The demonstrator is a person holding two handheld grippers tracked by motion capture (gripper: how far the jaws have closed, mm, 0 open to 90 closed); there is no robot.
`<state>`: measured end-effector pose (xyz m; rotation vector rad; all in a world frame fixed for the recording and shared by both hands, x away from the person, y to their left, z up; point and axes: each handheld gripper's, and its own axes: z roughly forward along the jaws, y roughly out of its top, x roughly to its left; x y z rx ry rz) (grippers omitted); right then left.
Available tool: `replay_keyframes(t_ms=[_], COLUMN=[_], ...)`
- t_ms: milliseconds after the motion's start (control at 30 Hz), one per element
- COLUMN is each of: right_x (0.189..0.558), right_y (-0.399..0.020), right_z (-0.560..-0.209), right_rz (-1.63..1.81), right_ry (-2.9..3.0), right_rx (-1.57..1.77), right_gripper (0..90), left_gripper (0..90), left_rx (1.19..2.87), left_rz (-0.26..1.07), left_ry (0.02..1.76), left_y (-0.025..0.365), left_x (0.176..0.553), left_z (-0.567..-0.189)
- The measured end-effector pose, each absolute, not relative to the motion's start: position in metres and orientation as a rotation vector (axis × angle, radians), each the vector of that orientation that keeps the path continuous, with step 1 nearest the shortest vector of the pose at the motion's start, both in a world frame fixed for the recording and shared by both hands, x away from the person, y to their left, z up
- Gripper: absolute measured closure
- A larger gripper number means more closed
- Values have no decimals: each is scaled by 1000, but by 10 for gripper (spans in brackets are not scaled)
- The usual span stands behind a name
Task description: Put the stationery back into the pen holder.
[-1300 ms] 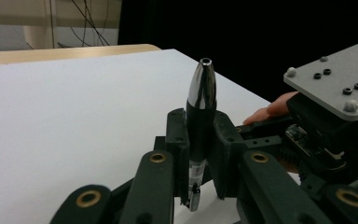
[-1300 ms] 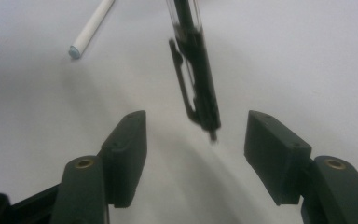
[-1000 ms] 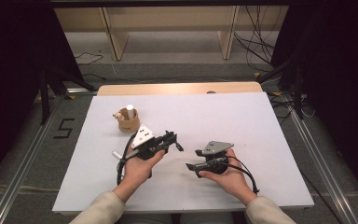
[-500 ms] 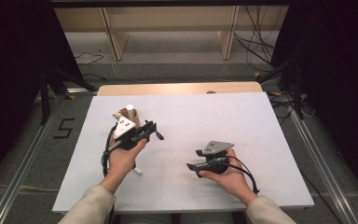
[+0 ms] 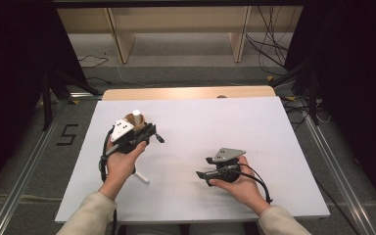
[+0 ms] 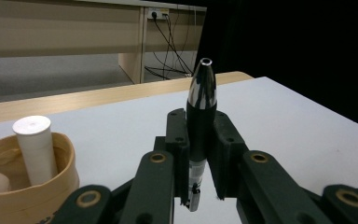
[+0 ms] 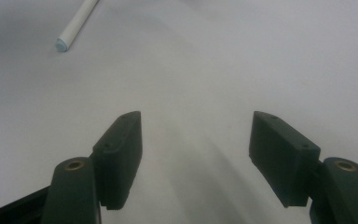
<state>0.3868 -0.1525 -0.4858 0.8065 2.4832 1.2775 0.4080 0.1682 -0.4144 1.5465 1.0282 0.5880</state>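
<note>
Left gripper [image 6: 200, 154] clamps a black-and-silver pen [image 6: 201, 105] upright just beside the wooden holder [image 6: 32, 196]; right gripper [image 7: 196, 158] stands wide, empty.

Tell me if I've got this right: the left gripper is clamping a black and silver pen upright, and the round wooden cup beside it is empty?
Not quite: the round wooden cup is not empty; the left gripper view shows a white cylinder standing in it. The left gripper does clamp the black and silver pen upright.
</note>
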Motion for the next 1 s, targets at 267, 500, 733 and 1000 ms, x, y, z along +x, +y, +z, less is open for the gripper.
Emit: replay_keyframes(t_ms=[267, 500, 733, 1000], right_x=[387, 387, 387, 387], right_y=[-153, -153, -153, -153], right_z=[-486, -486, -486, -486], right_rz=[1276, 1277, 1276, 1271], right_ry=[2482, 2482, 2481, 2487], right_rx=[807, 809, 806, 811], right_gripper=[355, 355, 354, 354], left_gripper=[793, 794, 793, 794], left_rx=[1530, 1524, 1513, 1492], left_rz=[612, 623, 629, 637], left_ry=[1060, 1081, 1096, 1120], left_y=[181, 190, 198, 208], left_x=[412, 414, 416, 419], left_z=[-412, -411, -407, -404])
